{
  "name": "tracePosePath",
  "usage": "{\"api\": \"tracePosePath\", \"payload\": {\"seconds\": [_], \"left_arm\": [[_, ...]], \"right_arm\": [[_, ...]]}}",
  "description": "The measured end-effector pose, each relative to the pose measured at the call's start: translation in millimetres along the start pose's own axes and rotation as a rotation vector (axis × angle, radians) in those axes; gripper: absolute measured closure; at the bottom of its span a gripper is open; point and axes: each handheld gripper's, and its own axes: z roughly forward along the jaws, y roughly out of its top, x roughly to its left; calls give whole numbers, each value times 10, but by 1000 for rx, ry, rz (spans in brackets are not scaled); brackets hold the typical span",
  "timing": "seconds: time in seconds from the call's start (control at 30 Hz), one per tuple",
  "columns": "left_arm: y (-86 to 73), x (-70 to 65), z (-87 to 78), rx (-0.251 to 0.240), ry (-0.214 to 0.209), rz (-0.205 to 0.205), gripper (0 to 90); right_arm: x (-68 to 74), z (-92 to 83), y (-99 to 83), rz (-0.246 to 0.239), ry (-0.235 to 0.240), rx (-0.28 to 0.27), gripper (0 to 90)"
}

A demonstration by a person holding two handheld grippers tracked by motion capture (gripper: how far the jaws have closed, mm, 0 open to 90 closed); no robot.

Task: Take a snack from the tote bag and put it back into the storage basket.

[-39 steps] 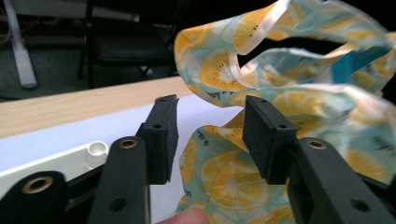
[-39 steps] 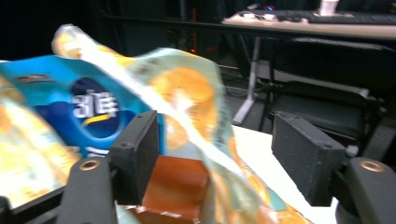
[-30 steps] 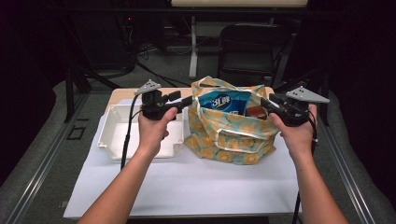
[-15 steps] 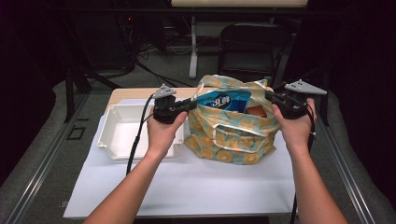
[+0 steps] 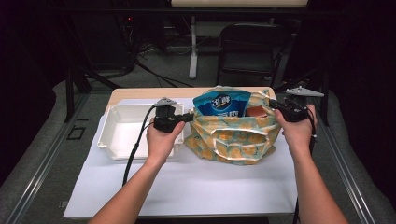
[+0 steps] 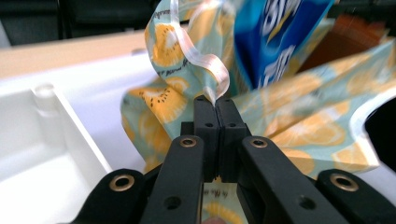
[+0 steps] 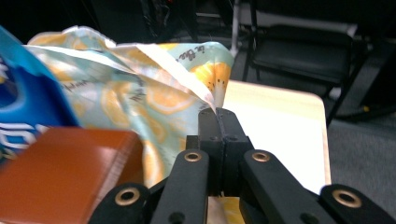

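Two grips are set: left gripper [image 5: 190, 117] and right gripper [image 5: 272, 103] each have their jaws just closed tight on opposite rim edges of the lemon-print fabric tote bag [image 5: 233, 137], at surface centre. Blue snack packet [image 5: 220, 103] and brown box [image 5: 256, 112] remain inside; white plastic tray [image 5: 112, 135], at nine o'clock, holds nothing. Unpacking seems ahead.

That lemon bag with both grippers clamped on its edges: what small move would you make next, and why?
Probably draw the two grippers gently apart. The left gripper and right gripper are each shut on an opposite edge of the bag, whose mouth looks slack around the blue packet and brown box. Widening the mouth should free them for lifting out, perhaps into the white tray.
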Motion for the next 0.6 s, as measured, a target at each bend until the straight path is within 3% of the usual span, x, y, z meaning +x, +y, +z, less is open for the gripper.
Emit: {"api": "tracePosePath", "payload": {"seconds": [0.03,0.07,0.17,0.37,0.43,0.6], "left_arm": [[0,0,0,0,0,0,897],[-67,-28,69,46,4,15,896],[-177,-92,168,85,19,38,894],[-349,-181,271,103,57,60,891],[-407,-224,297,95,79,74,890],[-517,-307,380,100,143,111,887]], "right_arm": [[-27,18,-30,9,1,12,900],[-50,34,-64,16,-2,21,900],[-128,64,-179,39,-2,49,900],[-203,137,-430,67,10,87,900],[-197,200,-602,68,11,110,899],[-185,269,-791,75,34,112,865]]}}
